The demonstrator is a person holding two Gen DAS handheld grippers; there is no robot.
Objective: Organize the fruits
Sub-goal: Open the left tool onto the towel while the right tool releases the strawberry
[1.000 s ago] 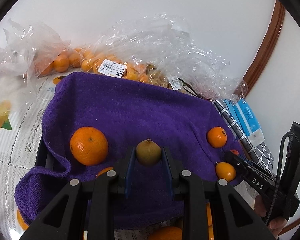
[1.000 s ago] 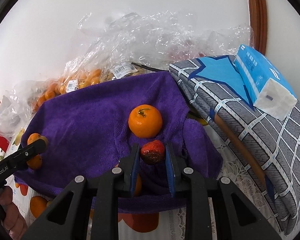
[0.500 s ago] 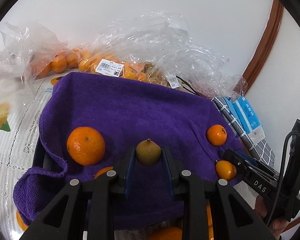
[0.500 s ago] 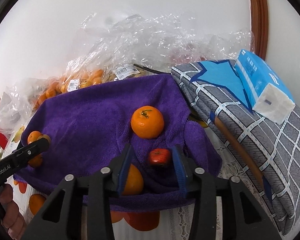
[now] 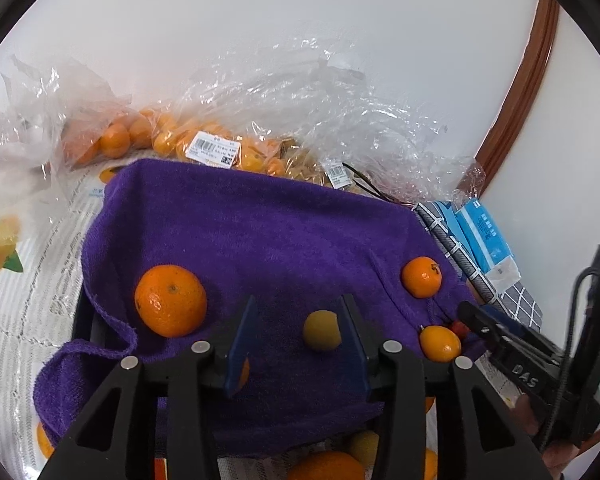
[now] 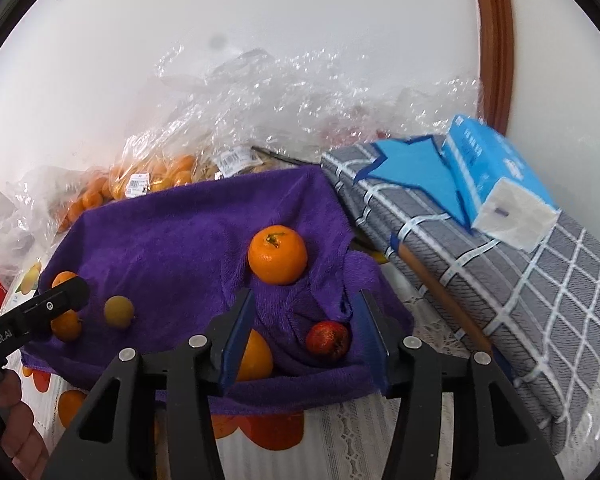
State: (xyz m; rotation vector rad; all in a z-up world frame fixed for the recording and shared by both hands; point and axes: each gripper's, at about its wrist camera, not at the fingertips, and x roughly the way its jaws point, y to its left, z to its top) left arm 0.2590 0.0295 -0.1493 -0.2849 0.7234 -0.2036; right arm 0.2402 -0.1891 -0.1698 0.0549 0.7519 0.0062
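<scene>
Your left gripper [image 5: 298,336] has just been opening: the small yellow-green fruit [image 5: 322,330] sits loose on the purple towel [image 5: 260,236] between the jaws, close against the right one, so count it as released. Your right gripper [image 6: 302,338] has likewise just been opening, and the little red fruit [image 6: 327,339] lies free in a fold of the towel between its jaws, nearer the right jaw, with a small orange [image 6: 254,356] partly hidden behind the left jaw. Just beyond the right gripper's tips rests a mandarin [image 6: 277,254]; beyond and left of your left gripper sits a large orange [image 5: 171,300]. So several pieces are already laid out on the towel, two of them only now set down. Plenty looks left to do: further off, behind the towel, the clear plastic bags [image 5: 204,148] hold many small oranges, and more orange fruit shows below the towel's near edge
</scene>
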